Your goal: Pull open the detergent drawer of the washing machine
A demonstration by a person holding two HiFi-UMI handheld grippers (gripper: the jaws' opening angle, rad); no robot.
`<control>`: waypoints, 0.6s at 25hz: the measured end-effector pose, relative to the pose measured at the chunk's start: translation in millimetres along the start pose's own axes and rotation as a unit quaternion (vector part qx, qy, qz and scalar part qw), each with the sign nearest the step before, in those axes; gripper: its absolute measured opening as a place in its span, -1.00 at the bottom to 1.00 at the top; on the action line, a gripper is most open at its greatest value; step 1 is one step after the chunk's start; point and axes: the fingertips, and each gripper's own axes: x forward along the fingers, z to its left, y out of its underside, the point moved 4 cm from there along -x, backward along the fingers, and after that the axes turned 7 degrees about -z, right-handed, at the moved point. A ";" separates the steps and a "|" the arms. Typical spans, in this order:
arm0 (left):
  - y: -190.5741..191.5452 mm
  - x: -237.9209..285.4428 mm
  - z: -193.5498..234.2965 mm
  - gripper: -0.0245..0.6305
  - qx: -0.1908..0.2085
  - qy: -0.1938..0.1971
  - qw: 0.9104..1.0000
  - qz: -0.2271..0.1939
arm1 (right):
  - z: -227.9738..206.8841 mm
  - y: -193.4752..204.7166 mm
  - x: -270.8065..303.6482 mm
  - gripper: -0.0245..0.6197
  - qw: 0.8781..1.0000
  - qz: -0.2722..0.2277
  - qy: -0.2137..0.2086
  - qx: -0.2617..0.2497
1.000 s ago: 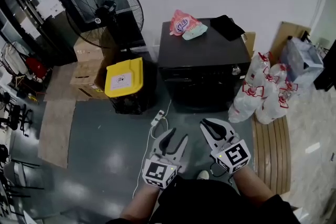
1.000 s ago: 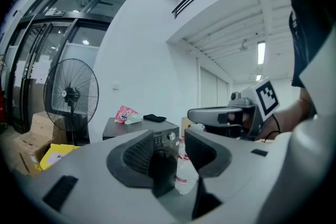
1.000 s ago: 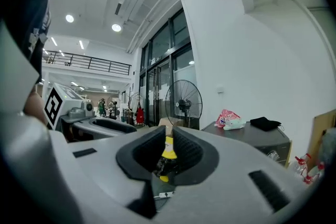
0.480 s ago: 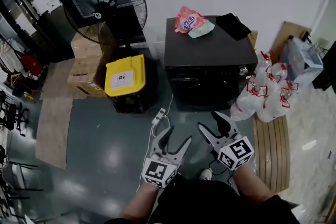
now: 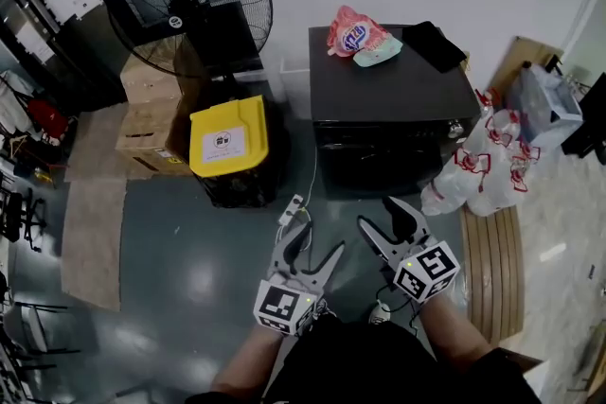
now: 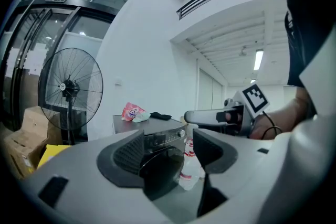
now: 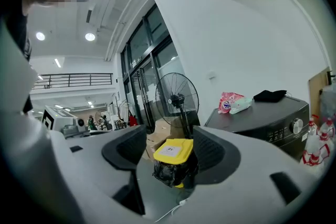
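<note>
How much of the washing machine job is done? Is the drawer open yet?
Nothing looks done yet: the washing machine shows a flat front with no drawer sticking out. In hand: the left gripper and right gripper are both empty and apart from the machine, over the floor; the left's jaws stand wide, the right's are opening. Left to do: reach the drawer, grip it and pull it open.

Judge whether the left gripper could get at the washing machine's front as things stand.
Probably yes, with a step closer: the left gripper, open and empty, is short of the washing machine; only floor with a power strip lies between.
</note>
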 end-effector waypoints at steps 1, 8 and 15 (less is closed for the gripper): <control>-1.4 -0.4 8.4 -0.11 0.001 0.001 1.000 0.001 | 1.4 1.7 7.4 -0.04 1.000 0.000 0.002 0.003; -9.4 1.3 58.7 -0.11 0.004 0.010 1.000 0.008 | 7.6 15.6 54.4 -0.03 0.999 -0.004 0.016 0.035; -5.7 1.8 94.8 -0.11 0.013 0.029 0.999 -0.002 | 8.6 30.9 92.4 0.03 0.995 -0.013 0.029 0.099</control>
